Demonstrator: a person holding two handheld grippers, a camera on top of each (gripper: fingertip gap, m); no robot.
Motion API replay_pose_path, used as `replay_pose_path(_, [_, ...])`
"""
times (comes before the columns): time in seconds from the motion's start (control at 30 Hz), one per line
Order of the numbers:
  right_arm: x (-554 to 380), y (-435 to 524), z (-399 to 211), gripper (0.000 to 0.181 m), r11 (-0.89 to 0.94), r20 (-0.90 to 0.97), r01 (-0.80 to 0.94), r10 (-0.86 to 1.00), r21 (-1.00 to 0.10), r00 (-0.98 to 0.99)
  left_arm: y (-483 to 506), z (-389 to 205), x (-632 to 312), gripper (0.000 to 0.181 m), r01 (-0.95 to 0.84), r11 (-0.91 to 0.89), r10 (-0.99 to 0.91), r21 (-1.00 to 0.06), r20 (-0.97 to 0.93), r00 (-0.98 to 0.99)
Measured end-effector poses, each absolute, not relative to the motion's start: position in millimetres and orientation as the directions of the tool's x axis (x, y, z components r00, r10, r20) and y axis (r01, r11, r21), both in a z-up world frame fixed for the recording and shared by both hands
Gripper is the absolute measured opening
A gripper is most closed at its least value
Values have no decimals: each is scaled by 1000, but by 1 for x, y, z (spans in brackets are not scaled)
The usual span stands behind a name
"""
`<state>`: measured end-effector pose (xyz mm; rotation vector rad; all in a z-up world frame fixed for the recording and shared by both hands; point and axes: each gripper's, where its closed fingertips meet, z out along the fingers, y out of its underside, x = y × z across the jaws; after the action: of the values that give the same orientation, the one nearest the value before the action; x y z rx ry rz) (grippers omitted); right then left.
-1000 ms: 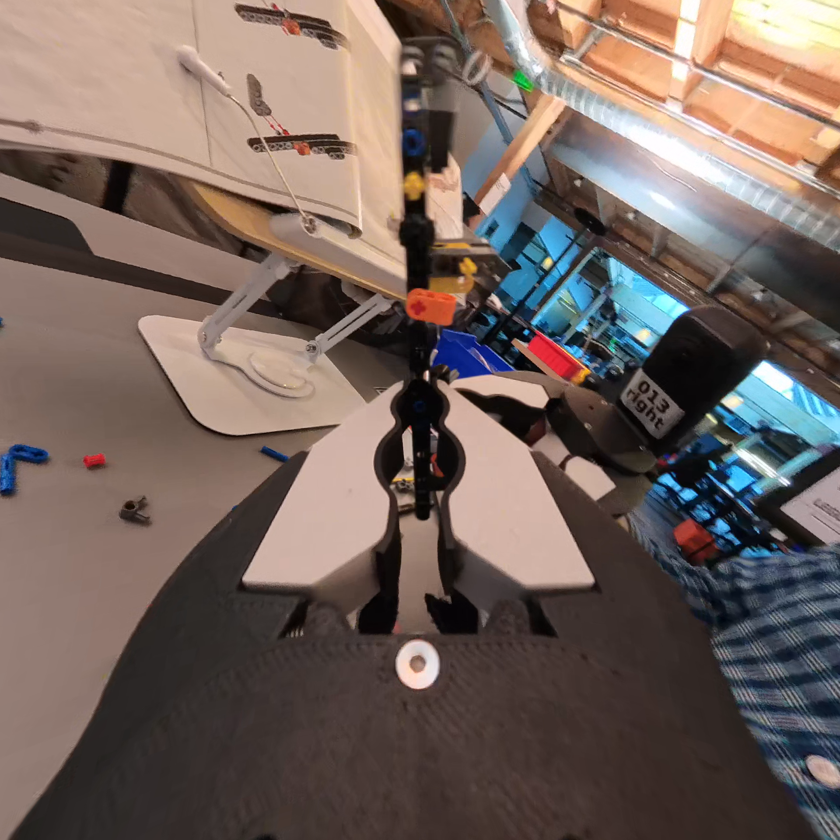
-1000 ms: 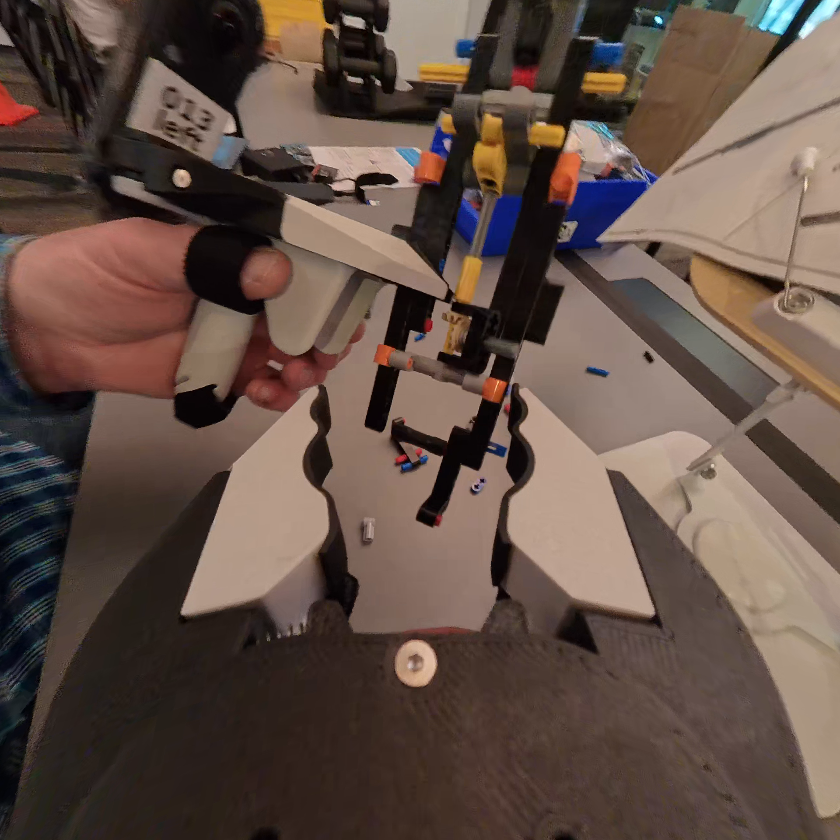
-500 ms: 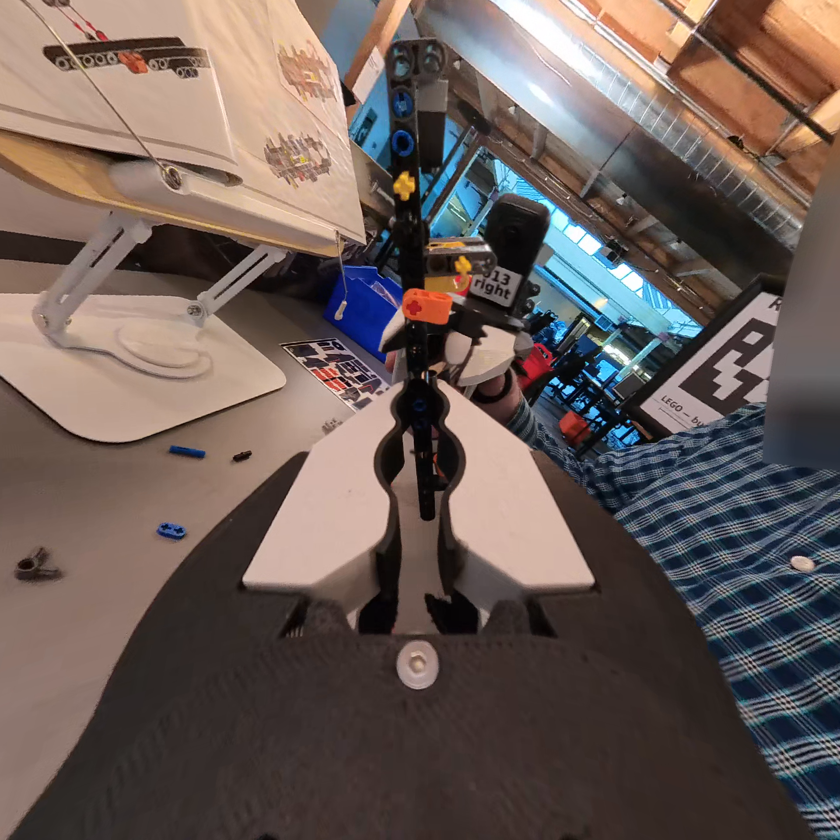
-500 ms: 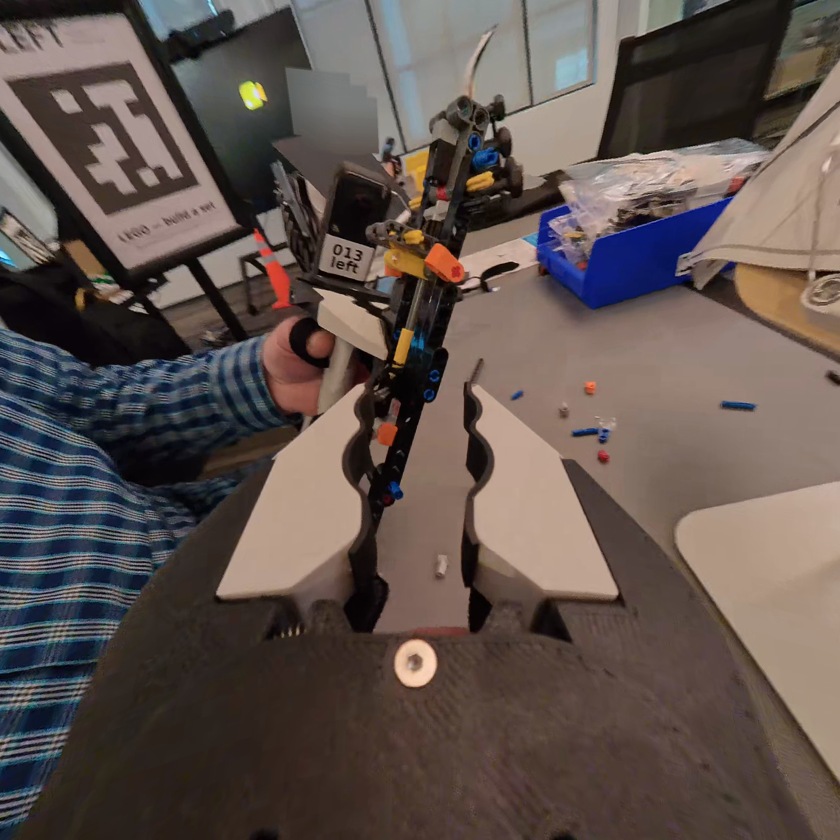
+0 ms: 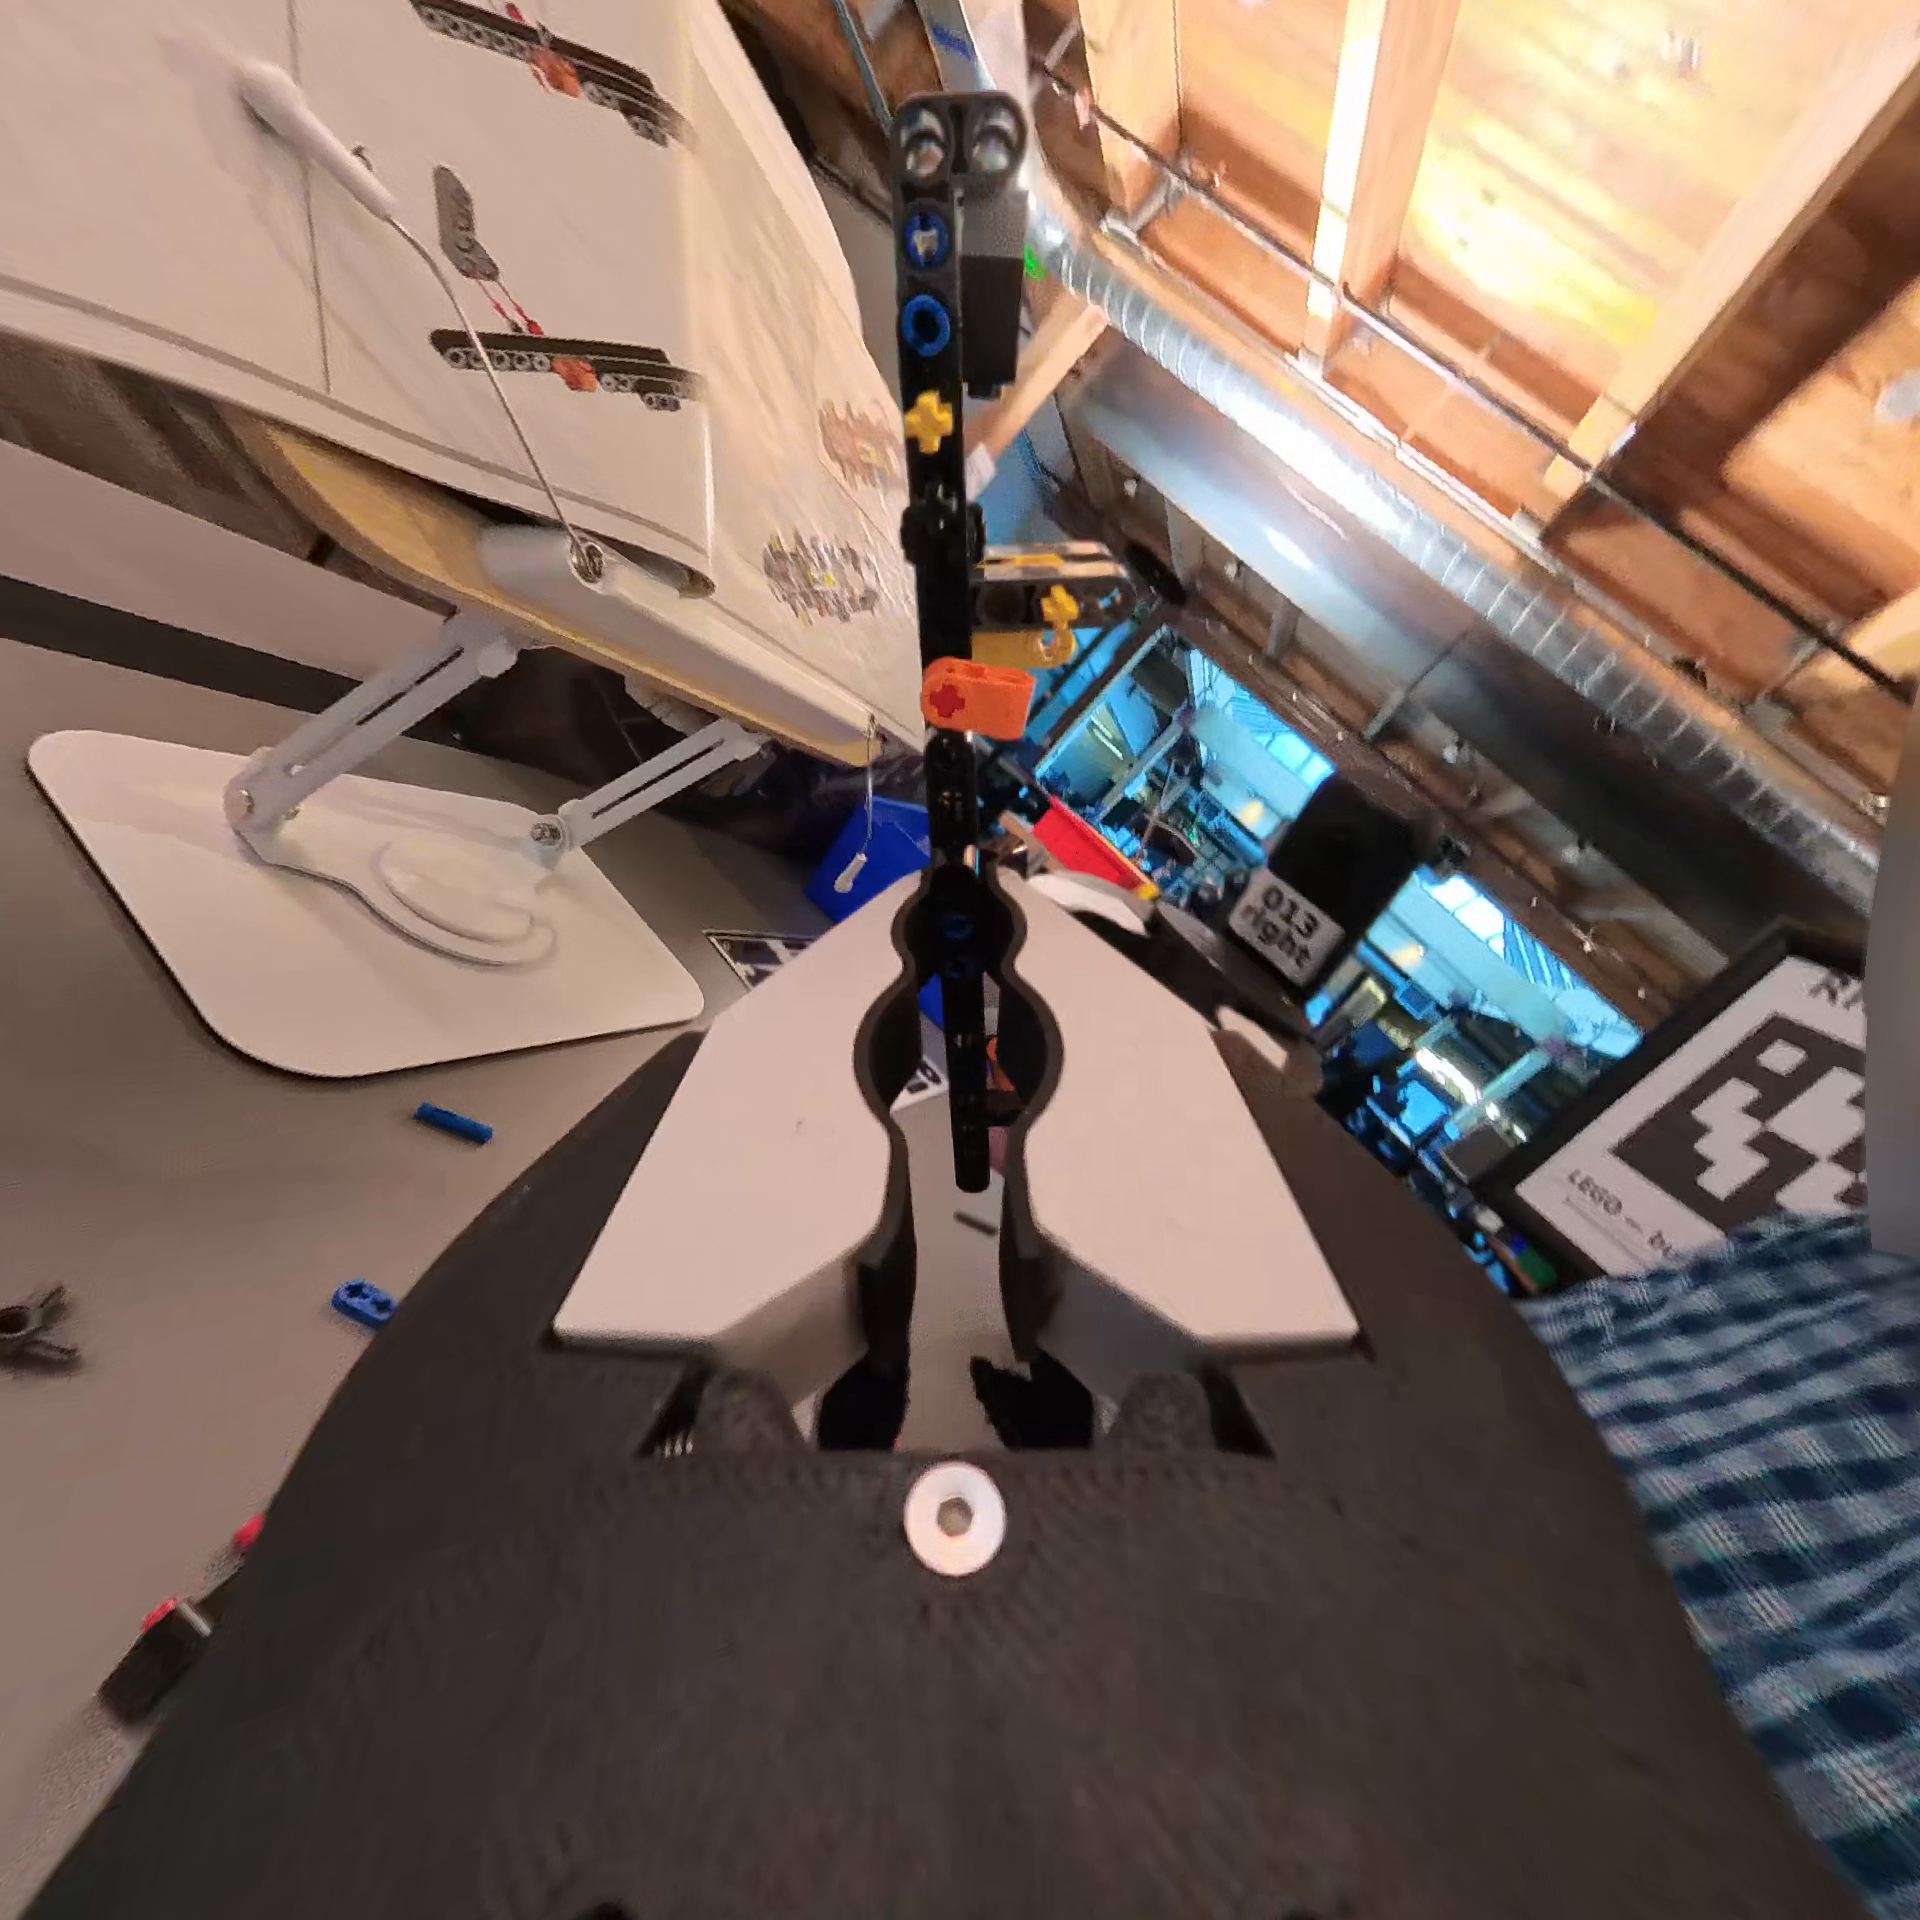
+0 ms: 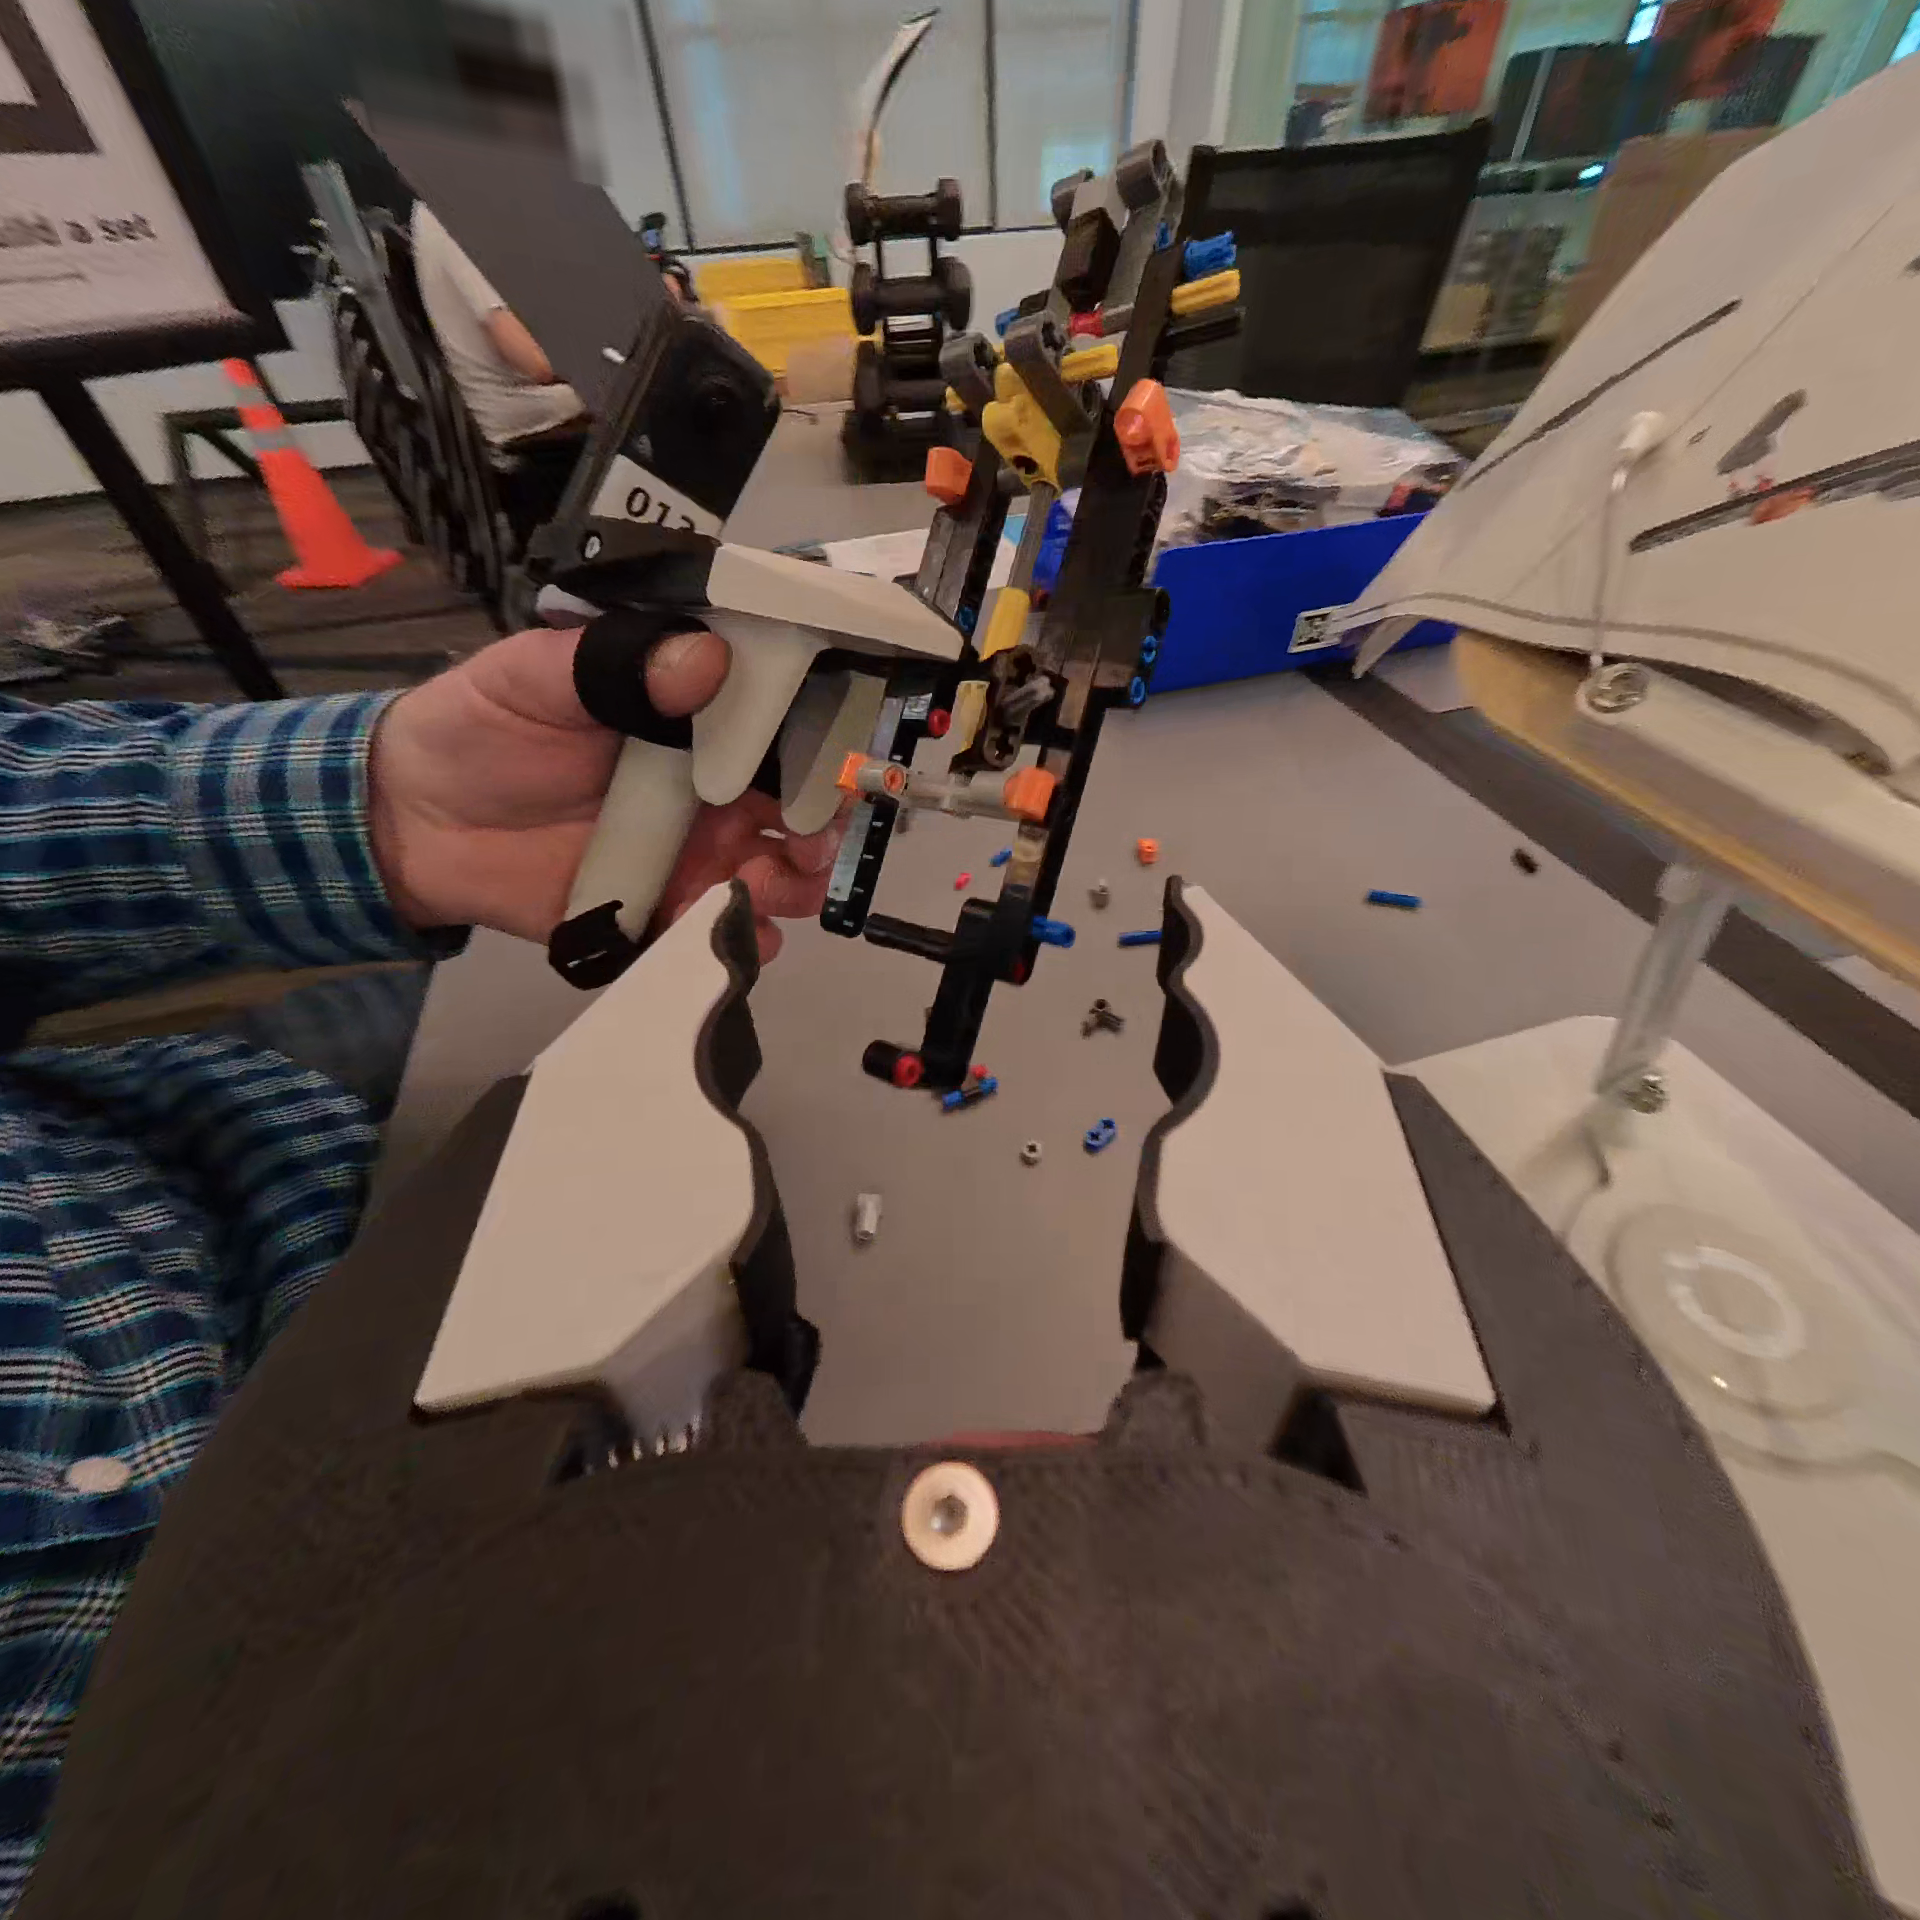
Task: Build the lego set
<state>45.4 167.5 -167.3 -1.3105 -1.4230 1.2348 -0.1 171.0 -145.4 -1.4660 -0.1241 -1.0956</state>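
Jaws pinching 1 black beam hold the lego frame aloft in the left gripper, while the right gripper hangs spread near it; a careless nudge could twist it loose onto the table.

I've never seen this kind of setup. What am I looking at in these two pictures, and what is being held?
No robot here: a person holds a two-finger gripper in each hand, each carrying a camera that looks along its fingers. The left view shows the left gripper shut on a half-built lego model, seen edge-on. The right view shows the right gripper open and empty, facing that model in the person's hand. Loose small pieces lie scattered on the grey table, beside an instruction booklet on a white stand.
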Motion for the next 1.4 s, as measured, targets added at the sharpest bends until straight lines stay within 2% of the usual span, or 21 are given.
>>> replay_pose_path(0.2, [67,186,-176,82,7,11,186,1000,-983,21,182,-143,-11,6,745,-173,-424,-644,731,534])
replay_pose_path(0.4, [66,182,-187,81,125,143,216,987,-968,72,187,-143,-11,5,777,-131,-382,-616,754,534])
replay_pose_path(0.6, [47,180,-182,91,239,275,227,950,-944,145,190,-143,2,5,784,-140,-377,-604,765,522])
replay_pose_path(0.7, [38,188,-184,88,273,323,254,929,-928,180,191,-144,10,5,785,-148,-378,-601,768,517])
replay_pose_path(0.77, [36,194,-185,77,292,348,264,915,-919,202,190,-146,10,5,792,-138,-365,-595,774,518])
replay_pose_path(0.8, [36,196,-185,72,294,352,265,913,-918,205,190,-147,9,5,796,-136,-362,-590,777,515])
replay_pose_path(1.0, [37,195,-185,70,315,365,249,911,-916,192,189,-150,8,5,811,-129,-357,-570,790,499])
replay_pose_path(1.2, [40,193,-180,69,308,346,224,925,-925,158,187,-148,11,7,788,-125,-369,-603,765,527])
replay_pose_path(1.4, [46,191,-168,68,179,191,147,979,-973,77,185,-137,18,18,754,-114,-398,-646,726,562])
